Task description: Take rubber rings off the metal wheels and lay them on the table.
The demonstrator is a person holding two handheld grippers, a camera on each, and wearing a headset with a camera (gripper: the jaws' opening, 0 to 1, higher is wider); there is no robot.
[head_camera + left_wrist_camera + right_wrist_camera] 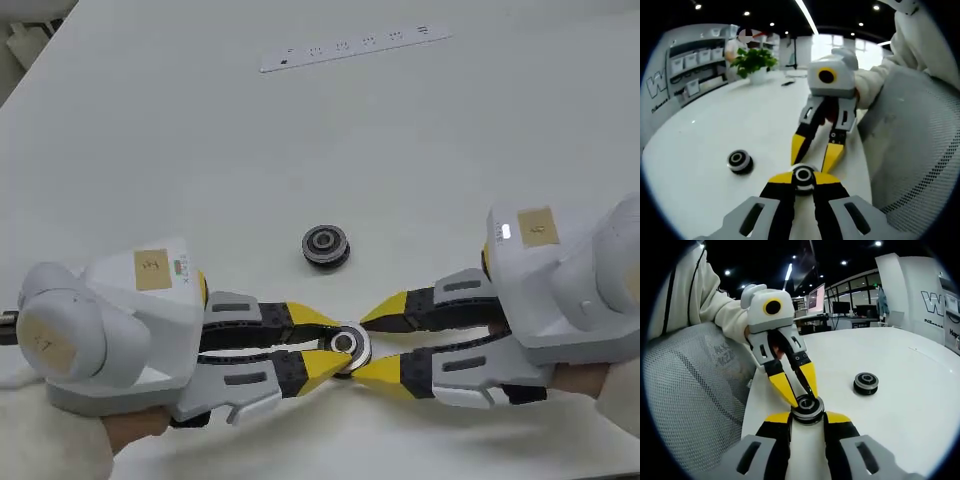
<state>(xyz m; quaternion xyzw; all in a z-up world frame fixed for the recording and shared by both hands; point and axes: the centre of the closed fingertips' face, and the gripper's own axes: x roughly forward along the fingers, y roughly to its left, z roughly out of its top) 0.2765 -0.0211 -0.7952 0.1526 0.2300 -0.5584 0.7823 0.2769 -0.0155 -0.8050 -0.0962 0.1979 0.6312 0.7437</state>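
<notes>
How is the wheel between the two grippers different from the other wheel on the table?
The held wheel is clamped by the left gripper and the right gripper; the loose wheel lies untouched on the table. The held wheel is close to the person; the loose wheel lies farther out. Both face hub up and carry a dark rubber ring around a metal hub.
</notes>
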